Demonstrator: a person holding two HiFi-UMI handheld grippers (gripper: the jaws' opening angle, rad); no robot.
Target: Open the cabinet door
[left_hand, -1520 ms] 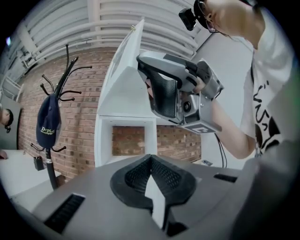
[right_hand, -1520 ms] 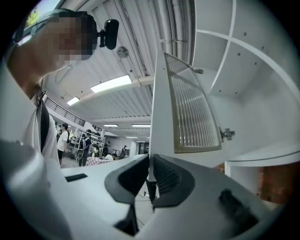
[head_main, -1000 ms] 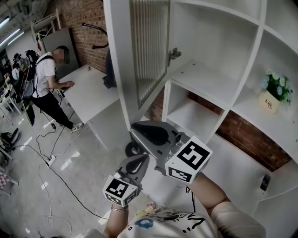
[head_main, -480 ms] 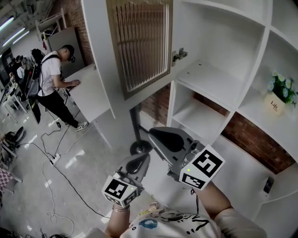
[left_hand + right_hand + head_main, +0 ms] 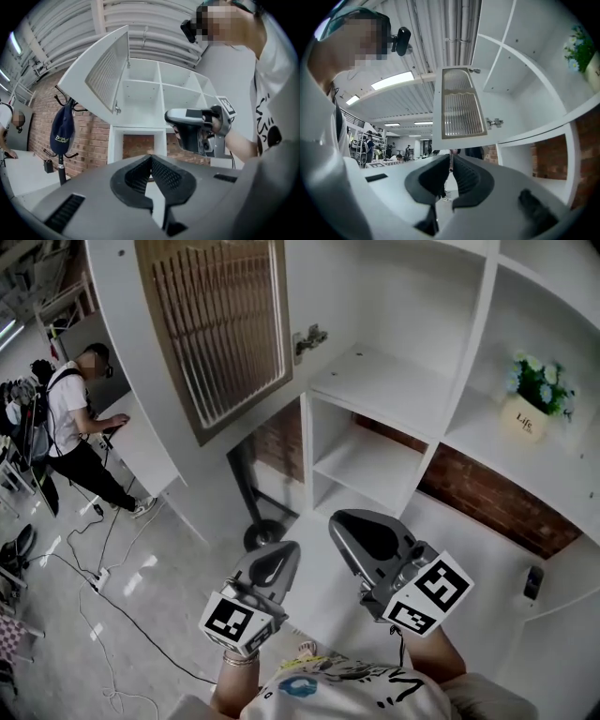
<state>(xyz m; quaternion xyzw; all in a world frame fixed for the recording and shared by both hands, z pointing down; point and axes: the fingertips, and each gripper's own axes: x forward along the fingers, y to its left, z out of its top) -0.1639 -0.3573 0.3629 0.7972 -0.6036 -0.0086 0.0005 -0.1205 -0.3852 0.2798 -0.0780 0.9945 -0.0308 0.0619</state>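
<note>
The white cabinet door (image 5: 220, 334) with its ribbed glass panel stands swung wide open at the upper left, hanging off a metal hinge (image 5: 309, 337). The open shelf compartment (image 5: 394, 381) behind it is bare. My right gripper (image 5: 342, 521) is low in the head view, well below the door and apart from it, shut with nothing between its jaws. Beside it my left gripper (image 5: 284, 554) is shut and empty too. The right gripper view looks up at the door (image 5: 459, 103) past its shut jaws (image 5: 451, 159). The left gripper view shows the door (image 5: 105, 70) and the right gripper (image 5: 194, 126).
A potted plant (image 5: 530, 399) sits on a shelf at the right, and a small dark device (image 5: 532, 582) lies lower down. A person (image 5: 75, 418) stands at a white table at the far left. Cables (image 5: 94, 568) run across the floor. A coat stand with a blue cap (image 5: 62, 133) is left of the cabinet.
The door has swung wider open, toward the left. My right gripper has drawn back down and to the right, away from the door. The left gripper has risen slightly.
</note>
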